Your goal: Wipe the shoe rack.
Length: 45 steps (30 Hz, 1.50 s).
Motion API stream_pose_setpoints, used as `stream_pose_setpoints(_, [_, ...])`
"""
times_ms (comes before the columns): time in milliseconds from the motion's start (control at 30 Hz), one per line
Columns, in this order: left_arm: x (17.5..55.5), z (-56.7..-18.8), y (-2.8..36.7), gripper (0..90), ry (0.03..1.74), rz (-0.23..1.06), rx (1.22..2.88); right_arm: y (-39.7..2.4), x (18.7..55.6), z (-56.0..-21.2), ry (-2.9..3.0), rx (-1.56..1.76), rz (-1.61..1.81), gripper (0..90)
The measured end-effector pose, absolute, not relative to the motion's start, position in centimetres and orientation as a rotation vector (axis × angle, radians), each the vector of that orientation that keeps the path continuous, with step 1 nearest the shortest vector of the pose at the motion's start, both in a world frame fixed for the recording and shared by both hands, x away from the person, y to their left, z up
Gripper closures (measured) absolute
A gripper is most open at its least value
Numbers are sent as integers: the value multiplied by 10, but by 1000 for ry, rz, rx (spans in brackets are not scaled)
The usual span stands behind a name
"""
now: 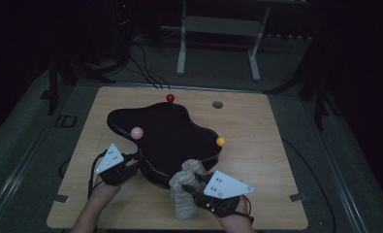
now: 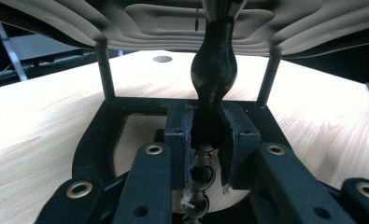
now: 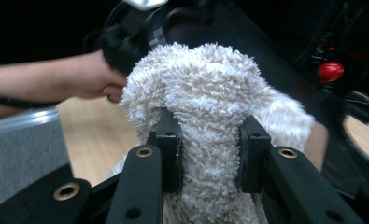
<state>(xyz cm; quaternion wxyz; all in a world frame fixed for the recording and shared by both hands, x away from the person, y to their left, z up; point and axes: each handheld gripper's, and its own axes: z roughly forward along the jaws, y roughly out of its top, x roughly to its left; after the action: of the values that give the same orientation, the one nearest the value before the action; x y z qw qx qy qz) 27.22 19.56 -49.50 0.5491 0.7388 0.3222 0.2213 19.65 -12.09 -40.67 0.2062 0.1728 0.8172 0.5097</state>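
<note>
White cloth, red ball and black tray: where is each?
White cloth (image 3: 210, 88), right gripper view, fluffy top fold.
Red ball (image 1: 170, 98), high view, its middle.
Black tray (image 1: 169, 133), high view, bare top surface.

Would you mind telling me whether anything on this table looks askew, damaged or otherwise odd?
Nothing looks damaged or spilled. The black tray sits raised on thin posts, and the left gripper clamps a dark post beneath its edge. The right gripper pinches a fluffy white cloth bunched against the tray's near edge, as for wiping.
</note>
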Motion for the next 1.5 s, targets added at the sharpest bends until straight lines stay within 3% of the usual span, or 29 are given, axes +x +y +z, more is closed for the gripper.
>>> stream_pose_setpoints(600, [271,-496,196,743,768,535,1744,-109,194,-381,2208,422,1474,670])
stream_pose_setpoints(800, [271,-496,196,743,772,533,1743,-93,188,-390,2217,357,1436,653])
stream_pose_setpoints(1233, [271,-496,192,743,758,528,1748,-115,212,-382,2156,505,1458,662])
stream_pose_setpoints(1500, [270,-496,192,743,769,538,1746,-104,194,-382,2187,392,1418,644])
